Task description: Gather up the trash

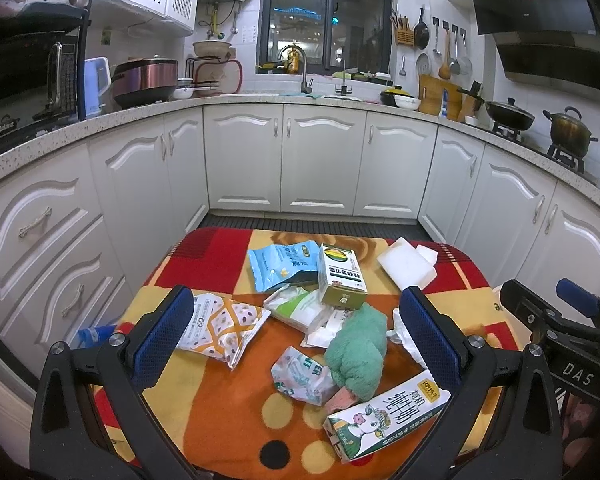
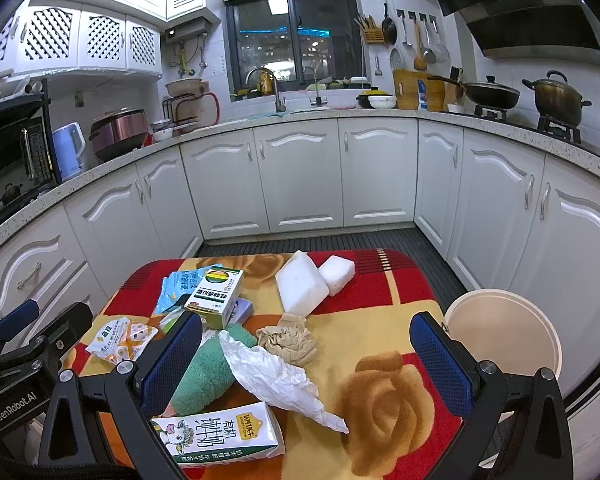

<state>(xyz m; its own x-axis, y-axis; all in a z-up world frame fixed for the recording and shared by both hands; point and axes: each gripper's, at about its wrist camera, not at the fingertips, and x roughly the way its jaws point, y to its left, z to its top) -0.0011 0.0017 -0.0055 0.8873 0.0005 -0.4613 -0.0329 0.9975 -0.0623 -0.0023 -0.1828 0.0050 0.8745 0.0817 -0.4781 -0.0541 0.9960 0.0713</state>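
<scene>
Trash lies scattered on a table under a red, orange and yellow cloth (image 1: 220, 412). A milk carton (image 1: 384, 420) lies nearest me, with a green towel (image 1: 358, 348) behind it. Further back are a crumpled wrapper (image 1: 300, 376), a patterned snack bag (image 1: 220, 328), a blue bag (image 1: 280, 264), a green-and-white box (image 1: 340, 276) and white foam blocks (image 1: 404, 264). My left gripper (image 1: 296, 294) hangs open above the pile. My right gripper (image 2: 306, 320) is open too, over a white crumpled sheet (image 2: 276, 380) and a brown paper ball (image 2: 288, 338). Neither gripper holds anything.
A round beige bin (image 2: 504, 332) stands just off the table's right edge. White kitchen cabinets (image 2: 300, 176) wrap around on three sides, with a dark floor strip (image 2: 320, 240) beyond the table. The cloth's right front part (image 2: 384, 400) is bare.
</scene>
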